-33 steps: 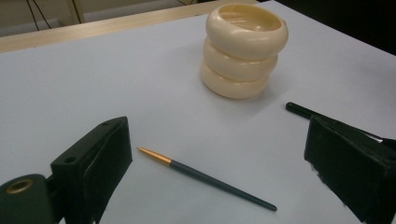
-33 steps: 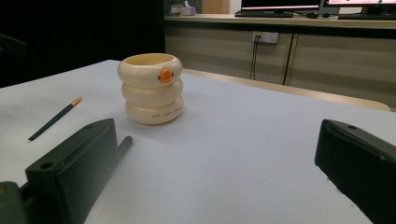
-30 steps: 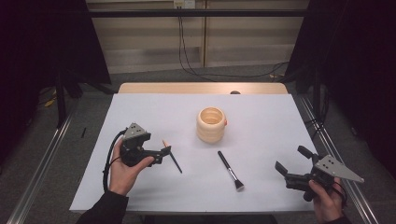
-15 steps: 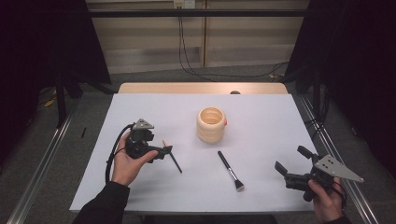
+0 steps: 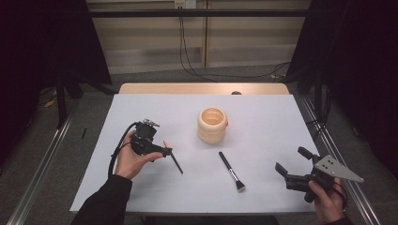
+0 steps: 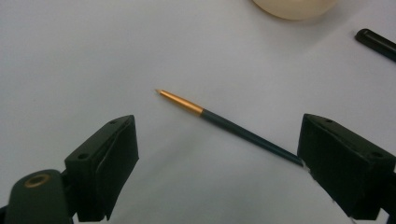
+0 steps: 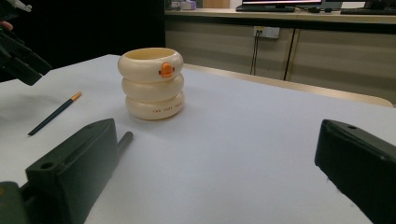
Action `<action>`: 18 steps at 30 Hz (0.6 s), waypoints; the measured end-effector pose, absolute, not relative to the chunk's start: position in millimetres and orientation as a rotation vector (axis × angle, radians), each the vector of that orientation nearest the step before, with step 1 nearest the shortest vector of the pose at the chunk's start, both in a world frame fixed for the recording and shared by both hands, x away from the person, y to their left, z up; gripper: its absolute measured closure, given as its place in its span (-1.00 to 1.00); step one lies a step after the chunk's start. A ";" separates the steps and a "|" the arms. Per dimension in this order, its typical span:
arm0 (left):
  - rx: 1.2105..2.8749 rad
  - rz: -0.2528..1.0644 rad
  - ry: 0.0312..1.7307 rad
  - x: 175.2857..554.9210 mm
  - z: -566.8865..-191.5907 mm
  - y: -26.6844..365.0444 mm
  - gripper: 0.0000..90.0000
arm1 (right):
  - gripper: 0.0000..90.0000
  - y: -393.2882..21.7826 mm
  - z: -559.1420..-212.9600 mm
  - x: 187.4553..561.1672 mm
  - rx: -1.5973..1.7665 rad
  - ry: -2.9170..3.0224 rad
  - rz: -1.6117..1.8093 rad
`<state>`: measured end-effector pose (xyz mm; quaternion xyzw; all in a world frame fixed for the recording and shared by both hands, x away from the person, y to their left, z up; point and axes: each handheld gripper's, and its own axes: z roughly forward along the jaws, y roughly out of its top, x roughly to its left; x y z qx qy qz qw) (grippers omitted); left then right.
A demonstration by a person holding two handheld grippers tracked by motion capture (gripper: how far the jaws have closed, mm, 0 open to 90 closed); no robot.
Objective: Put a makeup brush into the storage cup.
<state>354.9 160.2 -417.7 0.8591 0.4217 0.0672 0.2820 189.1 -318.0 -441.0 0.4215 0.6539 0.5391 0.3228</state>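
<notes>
Left gripper (image 6: 217, 158) jaws wide apart just over a thin dark pencil (image 6: 224, 123) lying flat on the white table (image 5: 141, 108), nothing gripped, cream ringed cup (image 5: 212, 125) beyond, black brush (image 5: 231, 170) alongside, right gripper (image 5: 294, 164) jaws wide, empty, near table edge.

The white table (image 5: 141, 108) carries a ribbed cream holder (image 5: 212, 125), a thin brush (image 5: 175, 160) and a makeup brush (image 5: 232, 170).

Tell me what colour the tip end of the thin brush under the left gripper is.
Gold-orange, on a dark handle; the thin brush shows best in the left gripper view.
</notes>
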 end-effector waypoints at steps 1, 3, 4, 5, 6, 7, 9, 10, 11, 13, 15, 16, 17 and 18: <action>2.297 0.186 1.138 355.6 -417.4 159.2 -0.73 | -1.00 -317.8 -441.0 189.0 1.105 1.719 1.417; 2.310 0.205 1.143 356.8 -415.9 157.1 -0.73 | -1.00 -318.2 -441.0 189.3 1.103 1.717 1.410; 2.316 0.198 1.156 357.9 -415.6 156.4 -0.72 | -1.00 -318.1 -441.2 189.3 1.104 1.716 1.413; 2.319 0.193 1.170 359.1 -416.1 154.8 -0.73 | -1.00 -318.3 -441.0 189.3 1.104 1.720 1.412; 2.331 0.190 1.166 359.9 -416.9 153.6 -0.73 | -1.00 -318.0 -441.0 189.1 1.105 1.722 1.414; 2.336 0.174 1.173 360.9 -418.0 152.2 -0.70 | -1.00 -317.5 -441.1 189.2 1.109 1.719 1.416; 2.349 0.158 1.189 363.8 -421.2 150.5 -0.64 | -1.00 -317.6 -441.1 189.3 1.106 1.721 1.415; 2.349 0.157 1.205 365.5 -423.1 150.0 -0.60 | -1.00 -317.6 -441.1 189.6 1.103 1.718 1.413; 2.362 0.157 1.216 367.0 -424.0 149.8 -0.58 | -1.00 -317.6 -441.1 189.5 1.105 1.718 1.414; 2.358 0.122 1.267 370.2 -427.6 147.6 -0.55 | -1.00 -317.5 -441.1 189.3 1.107 1.719 1.414; 2.394 0.074 1.290 373.7 -428.7 144.4 -0.45 | -1.00 -317.3 -441.1 189.0 1.109 1.722 1.410; 2.387 0.078 1.319 375.1 -428.8 141.7 -0.45 | -1.00 -316.9 -441.2 189.0 1.108 1.726 1.412; 2.398 0.084 1.322 376.1 -427.8 140.9 -0.44 | -1.00 -316.4 -441.3 189.1 1.106 1.726 1.418; 2.399 0.086 1.319 377.8 -426.7 139.7 -0.42 | -1.00 -316.6 -441.2 189.1 1.094 1.737 1.417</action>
